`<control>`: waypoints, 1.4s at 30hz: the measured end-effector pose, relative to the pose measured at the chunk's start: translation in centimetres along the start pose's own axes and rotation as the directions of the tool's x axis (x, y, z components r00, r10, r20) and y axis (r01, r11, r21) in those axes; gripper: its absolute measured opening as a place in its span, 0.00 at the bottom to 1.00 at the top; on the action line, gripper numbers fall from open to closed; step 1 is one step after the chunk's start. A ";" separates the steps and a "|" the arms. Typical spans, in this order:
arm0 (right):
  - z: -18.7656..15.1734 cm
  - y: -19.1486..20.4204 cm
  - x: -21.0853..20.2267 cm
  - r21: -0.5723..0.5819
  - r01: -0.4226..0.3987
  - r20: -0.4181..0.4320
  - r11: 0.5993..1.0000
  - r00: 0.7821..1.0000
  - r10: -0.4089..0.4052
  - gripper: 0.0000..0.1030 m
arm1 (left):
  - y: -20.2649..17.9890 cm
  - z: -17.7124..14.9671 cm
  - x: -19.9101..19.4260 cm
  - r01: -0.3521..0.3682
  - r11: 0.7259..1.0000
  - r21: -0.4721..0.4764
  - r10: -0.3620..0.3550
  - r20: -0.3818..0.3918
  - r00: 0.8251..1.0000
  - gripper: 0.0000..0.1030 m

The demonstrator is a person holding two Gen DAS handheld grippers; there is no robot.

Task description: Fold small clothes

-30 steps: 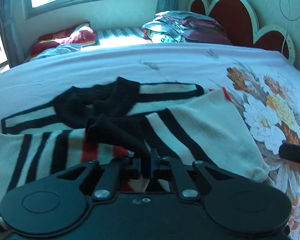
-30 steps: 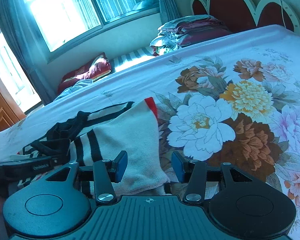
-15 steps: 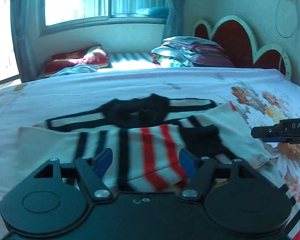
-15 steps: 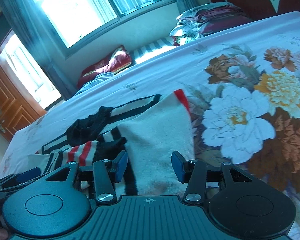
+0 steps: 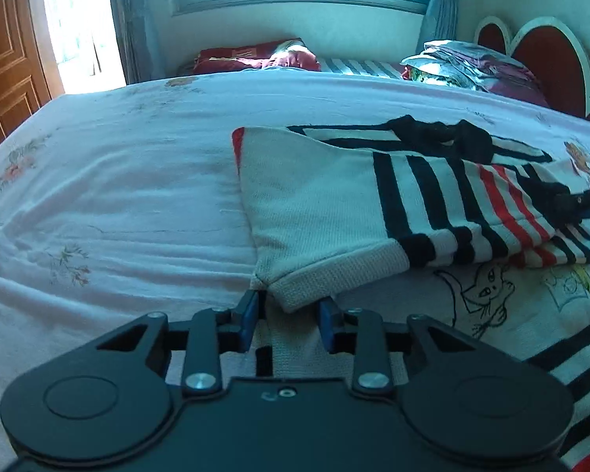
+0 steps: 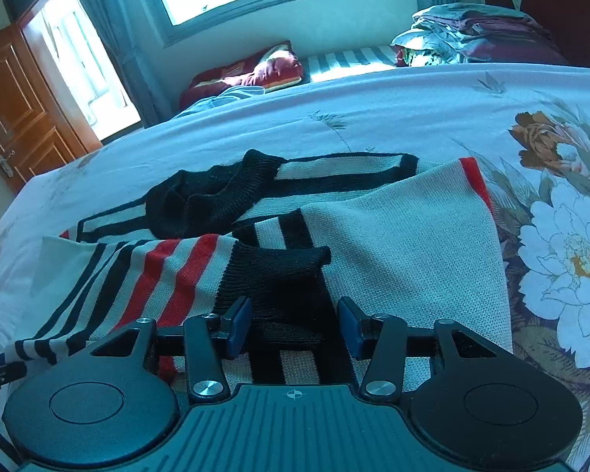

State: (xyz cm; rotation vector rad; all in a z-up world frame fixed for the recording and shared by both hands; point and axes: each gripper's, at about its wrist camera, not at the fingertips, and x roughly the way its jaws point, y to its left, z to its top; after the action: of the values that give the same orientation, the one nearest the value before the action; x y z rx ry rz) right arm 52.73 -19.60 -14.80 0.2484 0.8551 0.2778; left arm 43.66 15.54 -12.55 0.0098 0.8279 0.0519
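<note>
The striped sweater (image 5: 393, 196) lies on the bed (image 5: 118, 196). Left gripper (image 5: 289, 320) has released the black cuff (image 6: 279, 275) and shifted to the sweater's ribbed hem corner; jaws just narrowed, not pinching. Right gripper (image 6: 295, 330) remains parted over the cuff.

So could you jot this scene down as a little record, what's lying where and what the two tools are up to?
surface: bed with pale floral sheet
garment: cream knitted sweater with black and red stripes, sleeves folded across its body
left gripper: jaws have just been closing, ribbed cream hem corner between them, not visibly pinched
right gripper: jaws open over the black cuff
background: stacked folded bedding by the headboard
</note>
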 end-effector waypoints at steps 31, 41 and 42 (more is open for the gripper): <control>-3.1 1.8 -4.4 -0.026 0.129 0.050 0.991 0.991 -0.128 0.28 | 4.3 -0.1 -0.3 0.153 0.988 0.005 -0.153 -0.034 0.988 0.33; -2.6 -2.0 -2.7 0.205 -0.007 0.008 0.979 1.000 0.006 0.28 | 0.0 2.3 2.1 0.273 0.962 -0.007 -0.273 -0.042 0.961 0.28; -2.8 -2.0 -2.8 0.206 -0.022 0.010 0.978 1.000 0.020 0.28 | -0.2 2.1 2.9 0.268 0.963 -0.005 -0.268 -0.066 0.961 0.28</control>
State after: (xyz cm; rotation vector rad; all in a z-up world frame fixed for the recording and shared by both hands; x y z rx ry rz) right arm 49.12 -22.11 -15.24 0.4514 0.8749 0.2076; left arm 47.18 15.50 -13.20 -0.1009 0.8893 -0.2064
